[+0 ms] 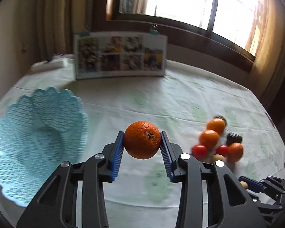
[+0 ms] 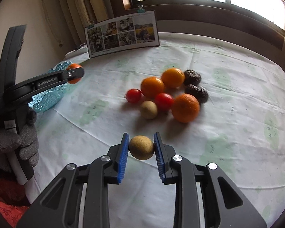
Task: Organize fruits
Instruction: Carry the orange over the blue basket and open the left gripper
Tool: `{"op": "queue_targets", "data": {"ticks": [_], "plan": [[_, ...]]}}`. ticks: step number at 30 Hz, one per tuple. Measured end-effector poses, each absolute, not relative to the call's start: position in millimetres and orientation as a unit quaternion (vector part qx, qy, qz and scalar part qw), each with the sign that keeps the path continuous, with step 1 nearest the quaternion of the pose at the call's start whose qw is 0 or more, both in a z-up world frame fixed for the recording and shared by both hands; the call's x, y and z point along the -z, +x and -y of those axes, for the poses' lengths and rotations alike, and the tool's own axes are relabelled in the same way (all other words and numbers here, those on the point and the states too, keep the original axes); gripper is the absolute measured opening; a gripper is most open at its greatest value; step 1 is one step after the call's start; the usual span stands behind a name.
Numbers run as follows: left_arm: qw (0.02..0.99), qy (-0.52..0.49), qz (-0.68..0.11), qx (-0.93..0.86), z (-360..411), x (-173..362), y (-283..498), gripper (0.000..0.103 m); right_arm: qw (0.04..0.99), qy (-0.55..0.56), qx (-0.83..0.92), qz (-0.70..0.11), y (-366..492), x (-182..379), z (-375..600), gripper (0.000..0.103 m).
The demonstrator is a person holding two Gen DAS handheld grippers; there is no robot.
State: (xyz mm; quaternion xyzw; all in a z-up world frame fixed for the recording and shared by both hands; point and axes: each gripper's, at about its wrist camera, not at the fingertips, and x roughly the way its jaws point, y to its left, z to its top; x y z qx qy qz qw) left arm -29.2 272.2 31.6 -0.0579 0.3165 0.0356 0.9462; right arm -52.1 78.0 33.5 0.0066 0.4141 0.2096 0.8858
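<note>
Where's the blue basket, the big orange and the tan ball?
Basket (image 1: 19, 161): left wrist view, inner wall.
Orange (image 1: 142, 139): left wrist view, front peel.
Tan ball (image 2: 141, 147): right wrist view, middle.

Orange fruit (image 1: 142, 139), pale-blue lattice basket (image 1: 38, 142), white cloth (image 2: 228, 104) with blurred, perhaps leafy green prints.
</note>
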Motion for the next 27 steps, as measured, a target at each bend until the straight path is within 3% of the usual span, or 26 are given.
{"op": "queue_targets", "data": {"ticks": [14, 15, 16, 18, 22, 27], "plan": [[0.939, -0.087, -0.280, -0.177, -381.4, -42.2, -82.5, 0.041, 0.880, -0.002, -0.279, -0.385, -39.0, -62.5, -160.2, 0.027], [0.938, -0.091, -0.281, -0.181, -385.5, -41.2, -83.8, 0.046, 0.879, -0.004, -0.286, -0.382, -38.1, -65.0, -167.3, 0.027], [0.938, -0.095, -0.279, -0.184, -389.4, -41.2, -86.4, 0.061, 0.878, -0.008, -0.295, -0.377, -37.8, -68.8, -177.3, 0.027], [0.938, -0.103, -0.265, -0.198, -397.7, -43.3, -96.0, 0.073, 0.876, -0.015, -0.309, -0.370, -37.9, -73.9, -191.0, 0.027], [0.941, -0.095, -0.235, -0.226, -406.6, -49.9, -111.0, 0.091, 0.872, -0.023, -0.339, -0.353, -37.0, -85.2, -224.4, 0.027], [0.939, -0.077, -0.212, -0.260, -414.8, -51.2, -128.2, 0.099, 0.862, -0.025, -0.371, -0.345, -31.6, -90.4, -261.7, 0.027]]}}
